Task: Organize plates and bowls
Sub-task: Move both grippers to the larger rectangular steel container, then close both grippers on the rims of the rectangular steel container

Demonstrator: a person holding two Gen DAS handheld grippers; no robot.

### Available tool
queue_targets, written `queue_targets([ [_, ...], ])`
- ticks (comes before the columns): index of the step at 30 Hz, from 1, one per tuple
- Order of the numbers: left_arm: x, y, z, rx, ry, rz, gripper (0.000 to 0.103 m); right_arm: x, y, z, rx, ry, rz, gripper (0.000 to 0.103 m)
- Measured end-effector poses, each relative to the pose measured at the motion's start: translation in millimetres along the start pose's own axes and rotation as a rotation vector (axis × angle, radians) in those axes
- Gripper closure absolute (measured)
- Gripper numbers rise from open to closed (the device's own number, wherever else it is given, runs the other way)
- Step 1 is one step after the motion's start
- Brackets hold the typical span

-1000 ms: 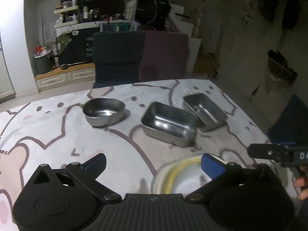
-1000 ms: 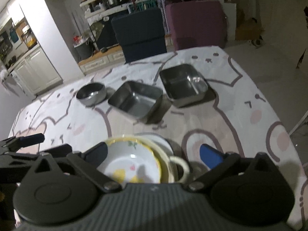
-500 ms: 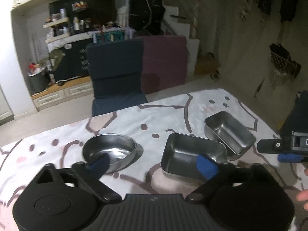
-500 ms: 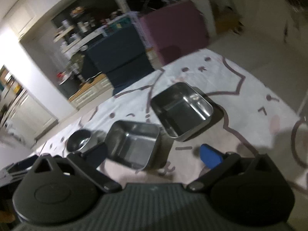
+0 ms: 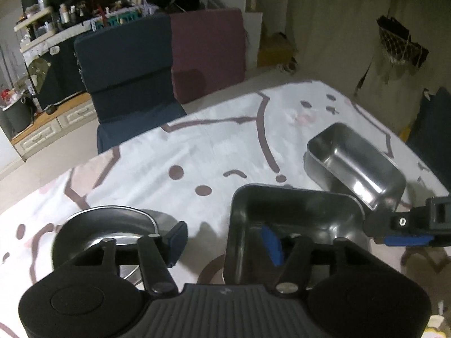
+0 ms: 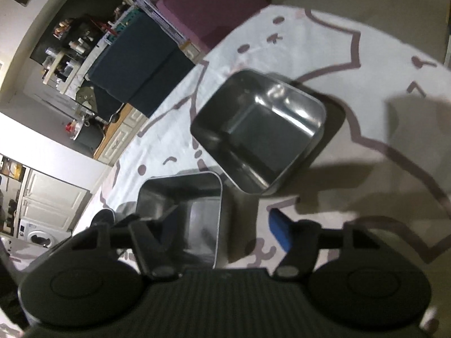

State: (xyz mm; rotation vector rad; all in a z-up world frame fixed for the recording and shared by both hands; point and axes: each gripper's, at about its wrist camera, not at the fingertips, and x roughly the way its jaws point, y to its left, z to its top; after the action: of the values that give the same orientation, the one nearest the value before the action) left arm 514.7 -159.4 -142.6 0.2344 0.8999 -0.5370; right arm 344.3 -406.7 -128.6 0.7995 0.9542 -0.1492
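round steel bowl (image 5: 112, 225): near half hidden by hand-held gripper | shelf items (image 5: 64, 11): too small

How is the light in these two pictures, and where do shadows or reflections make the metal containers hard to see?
Left wrist view: dim room light; the near steel tray is dark inside, the far tray shows bright glare on its wall. Right wrist view: tilted and slightly blurred, with broad shadows on the tablecloth; fisheye bending curves the table edge.
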Motion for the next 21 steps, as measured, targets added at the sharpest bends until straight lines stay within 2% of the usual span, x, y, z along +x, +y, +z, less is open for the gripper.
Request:
queue_targets([
  [3,10,1,-1,-0.009,0.023,-0.003,0.06,6,4,-2,-0.024,0.014,-0.012,0.044],
  [6,16,1,-5,-0.011,0.046,0.012,0.083,15,9,-6,-0.059,0.039,-0.022,0.058],
  [9,17,5,-7,-0.044,0.049,-0.028,0.096,22,13,-8,-0.091,0.052,-0.047,0.079],
  [11,13,6,-8,-0.091,0.036,-0.036,0.097,23,13,-8,-0.095,0.053,-0.041,0.087],
  [16,-15,2,-8,-0.111,-0.023,-0.023,0.098,17,25,-12,-0.181,0.026,-0.054,0.091],
  [21,-63,4,-7,-0.139,-0.101,-0.01,0.098,-6,37,-13,-0.251,-0.016,-0.016,0.094],
])
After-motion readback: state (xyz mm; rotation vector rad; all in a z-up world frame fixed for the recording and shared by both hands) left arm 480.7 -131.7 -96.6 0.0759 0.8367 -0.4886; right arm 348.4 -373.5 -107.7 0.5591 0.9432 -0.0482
